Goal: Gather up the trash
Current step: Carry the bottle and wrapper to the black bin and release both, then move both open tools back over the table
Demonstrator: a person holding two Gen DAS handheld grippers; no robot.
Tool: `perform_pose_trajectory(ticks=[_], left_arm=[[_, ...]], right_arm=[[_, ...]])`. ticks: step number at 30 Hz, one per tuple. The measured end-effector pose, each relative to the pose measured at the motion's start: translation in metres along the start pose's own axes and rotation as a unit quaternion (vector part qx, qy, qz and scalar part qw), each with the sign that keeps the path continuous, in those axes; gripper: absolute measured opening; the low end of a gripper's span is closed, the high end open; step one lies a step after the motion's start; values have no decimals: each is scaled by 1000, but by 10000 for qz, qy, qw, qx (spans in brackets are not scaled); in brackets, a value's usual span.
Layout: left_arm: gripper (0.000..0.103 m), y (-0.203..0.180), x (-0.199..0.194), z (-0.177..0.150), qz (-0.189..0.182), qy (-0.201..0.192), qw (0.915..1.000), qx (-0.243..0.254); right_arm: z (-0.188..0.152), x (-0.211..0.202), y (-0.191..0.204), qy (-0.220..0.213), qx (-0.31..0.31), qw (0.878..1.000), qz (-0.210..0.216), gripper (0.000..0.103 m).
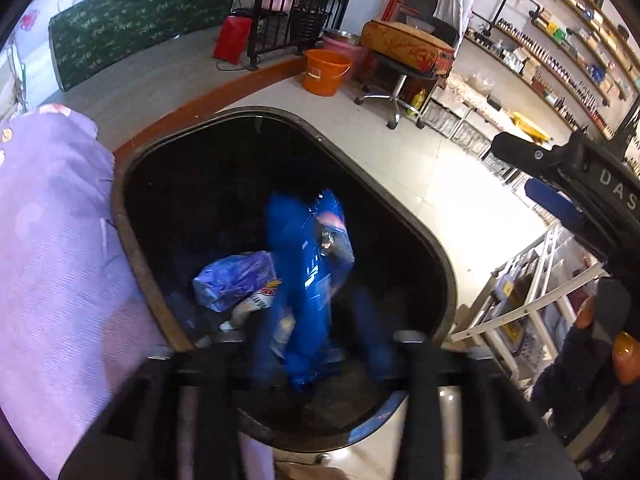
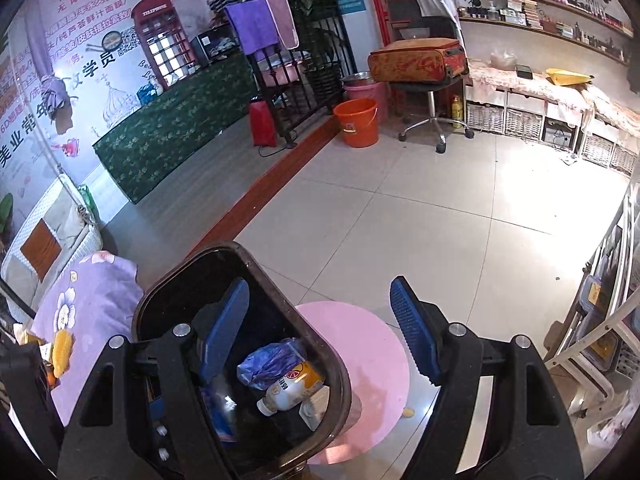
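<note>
- While a blue plastic package (image 1: 308,264), blurred, sits in mid-view over the dark trash bin (image 1: 436,256), the left gripper (image 1: 312,348) points steeply down into the bin's mouth, its jaws apart and pressing on nothing.
- That package lies between and just beyond the left gripper's blurred blue fingers (image 1: 372,336); I cannot tell whether it touches them.
- Inside the bin rest a crumpled blue bag (image 2: 272,362), a white bottle with an orange label (image 2: 292,388) and a small white carton (image 2: 316,406).
- Angled downward, the right gripper (image 2: 320,332) stands wide open and holds nothing; its left finger (image 2: 224,328) lies over the bin's opening, its right finger (image 2: 412,328) off to the side.
- Beside the bin are a pink round stool (image 2: 372,360) and a purple flowered cloth (image 2: 92,300); tiled floor (image 2: 440,220) spreads beyond.
</note>
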State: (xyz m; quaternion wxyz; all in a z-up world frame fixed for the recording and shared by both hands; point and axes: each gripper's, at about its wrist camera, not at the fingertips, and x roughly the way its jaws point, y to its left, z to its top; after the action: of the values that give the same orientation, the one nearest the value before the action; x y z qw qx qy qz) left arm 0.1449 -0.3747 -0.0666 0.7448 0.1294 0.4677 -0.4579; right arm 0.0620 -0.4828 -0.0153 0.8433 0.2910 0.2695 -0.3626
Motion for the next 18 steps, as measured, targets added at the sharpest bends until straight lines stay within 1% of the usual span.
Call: perform_pose_trajectory(ticks=[1,2,3,5,11,14,16,18], left_arm=[[69,0,-1,-2,-2,-74,10000,20],[74,-1,-3,-4,10,-158,9999,61],[76,-3,-3,-6,11,-229,9996,134],[85,-8,-4,-7,-13,-284,9994,209],[88,-9,-16,-10,-67,-445,9988,183],[88,-6,-32,-12,-135,-601,9980,140],[88,-4,-46,-16,-117,-757,9970,130],[89,-2,-61,-20,12,-930,9956,129]], right_arm=[[1,0,-1,-4,14,10000,-17,73],[1,0,-1,-6,18,10000,-23,73],[2,1,-1,-7,15,10000,-22,73],[2,1,-1,-18,20,10000,-14,73],[6,-2,-1,-146,19,9999,44,73],[8,-6,2,-219,-42,9997,113,73],[6,-7,8,-206,-100,9994,245,74],[2,-6,18,-164,-178,9988,419,74]])
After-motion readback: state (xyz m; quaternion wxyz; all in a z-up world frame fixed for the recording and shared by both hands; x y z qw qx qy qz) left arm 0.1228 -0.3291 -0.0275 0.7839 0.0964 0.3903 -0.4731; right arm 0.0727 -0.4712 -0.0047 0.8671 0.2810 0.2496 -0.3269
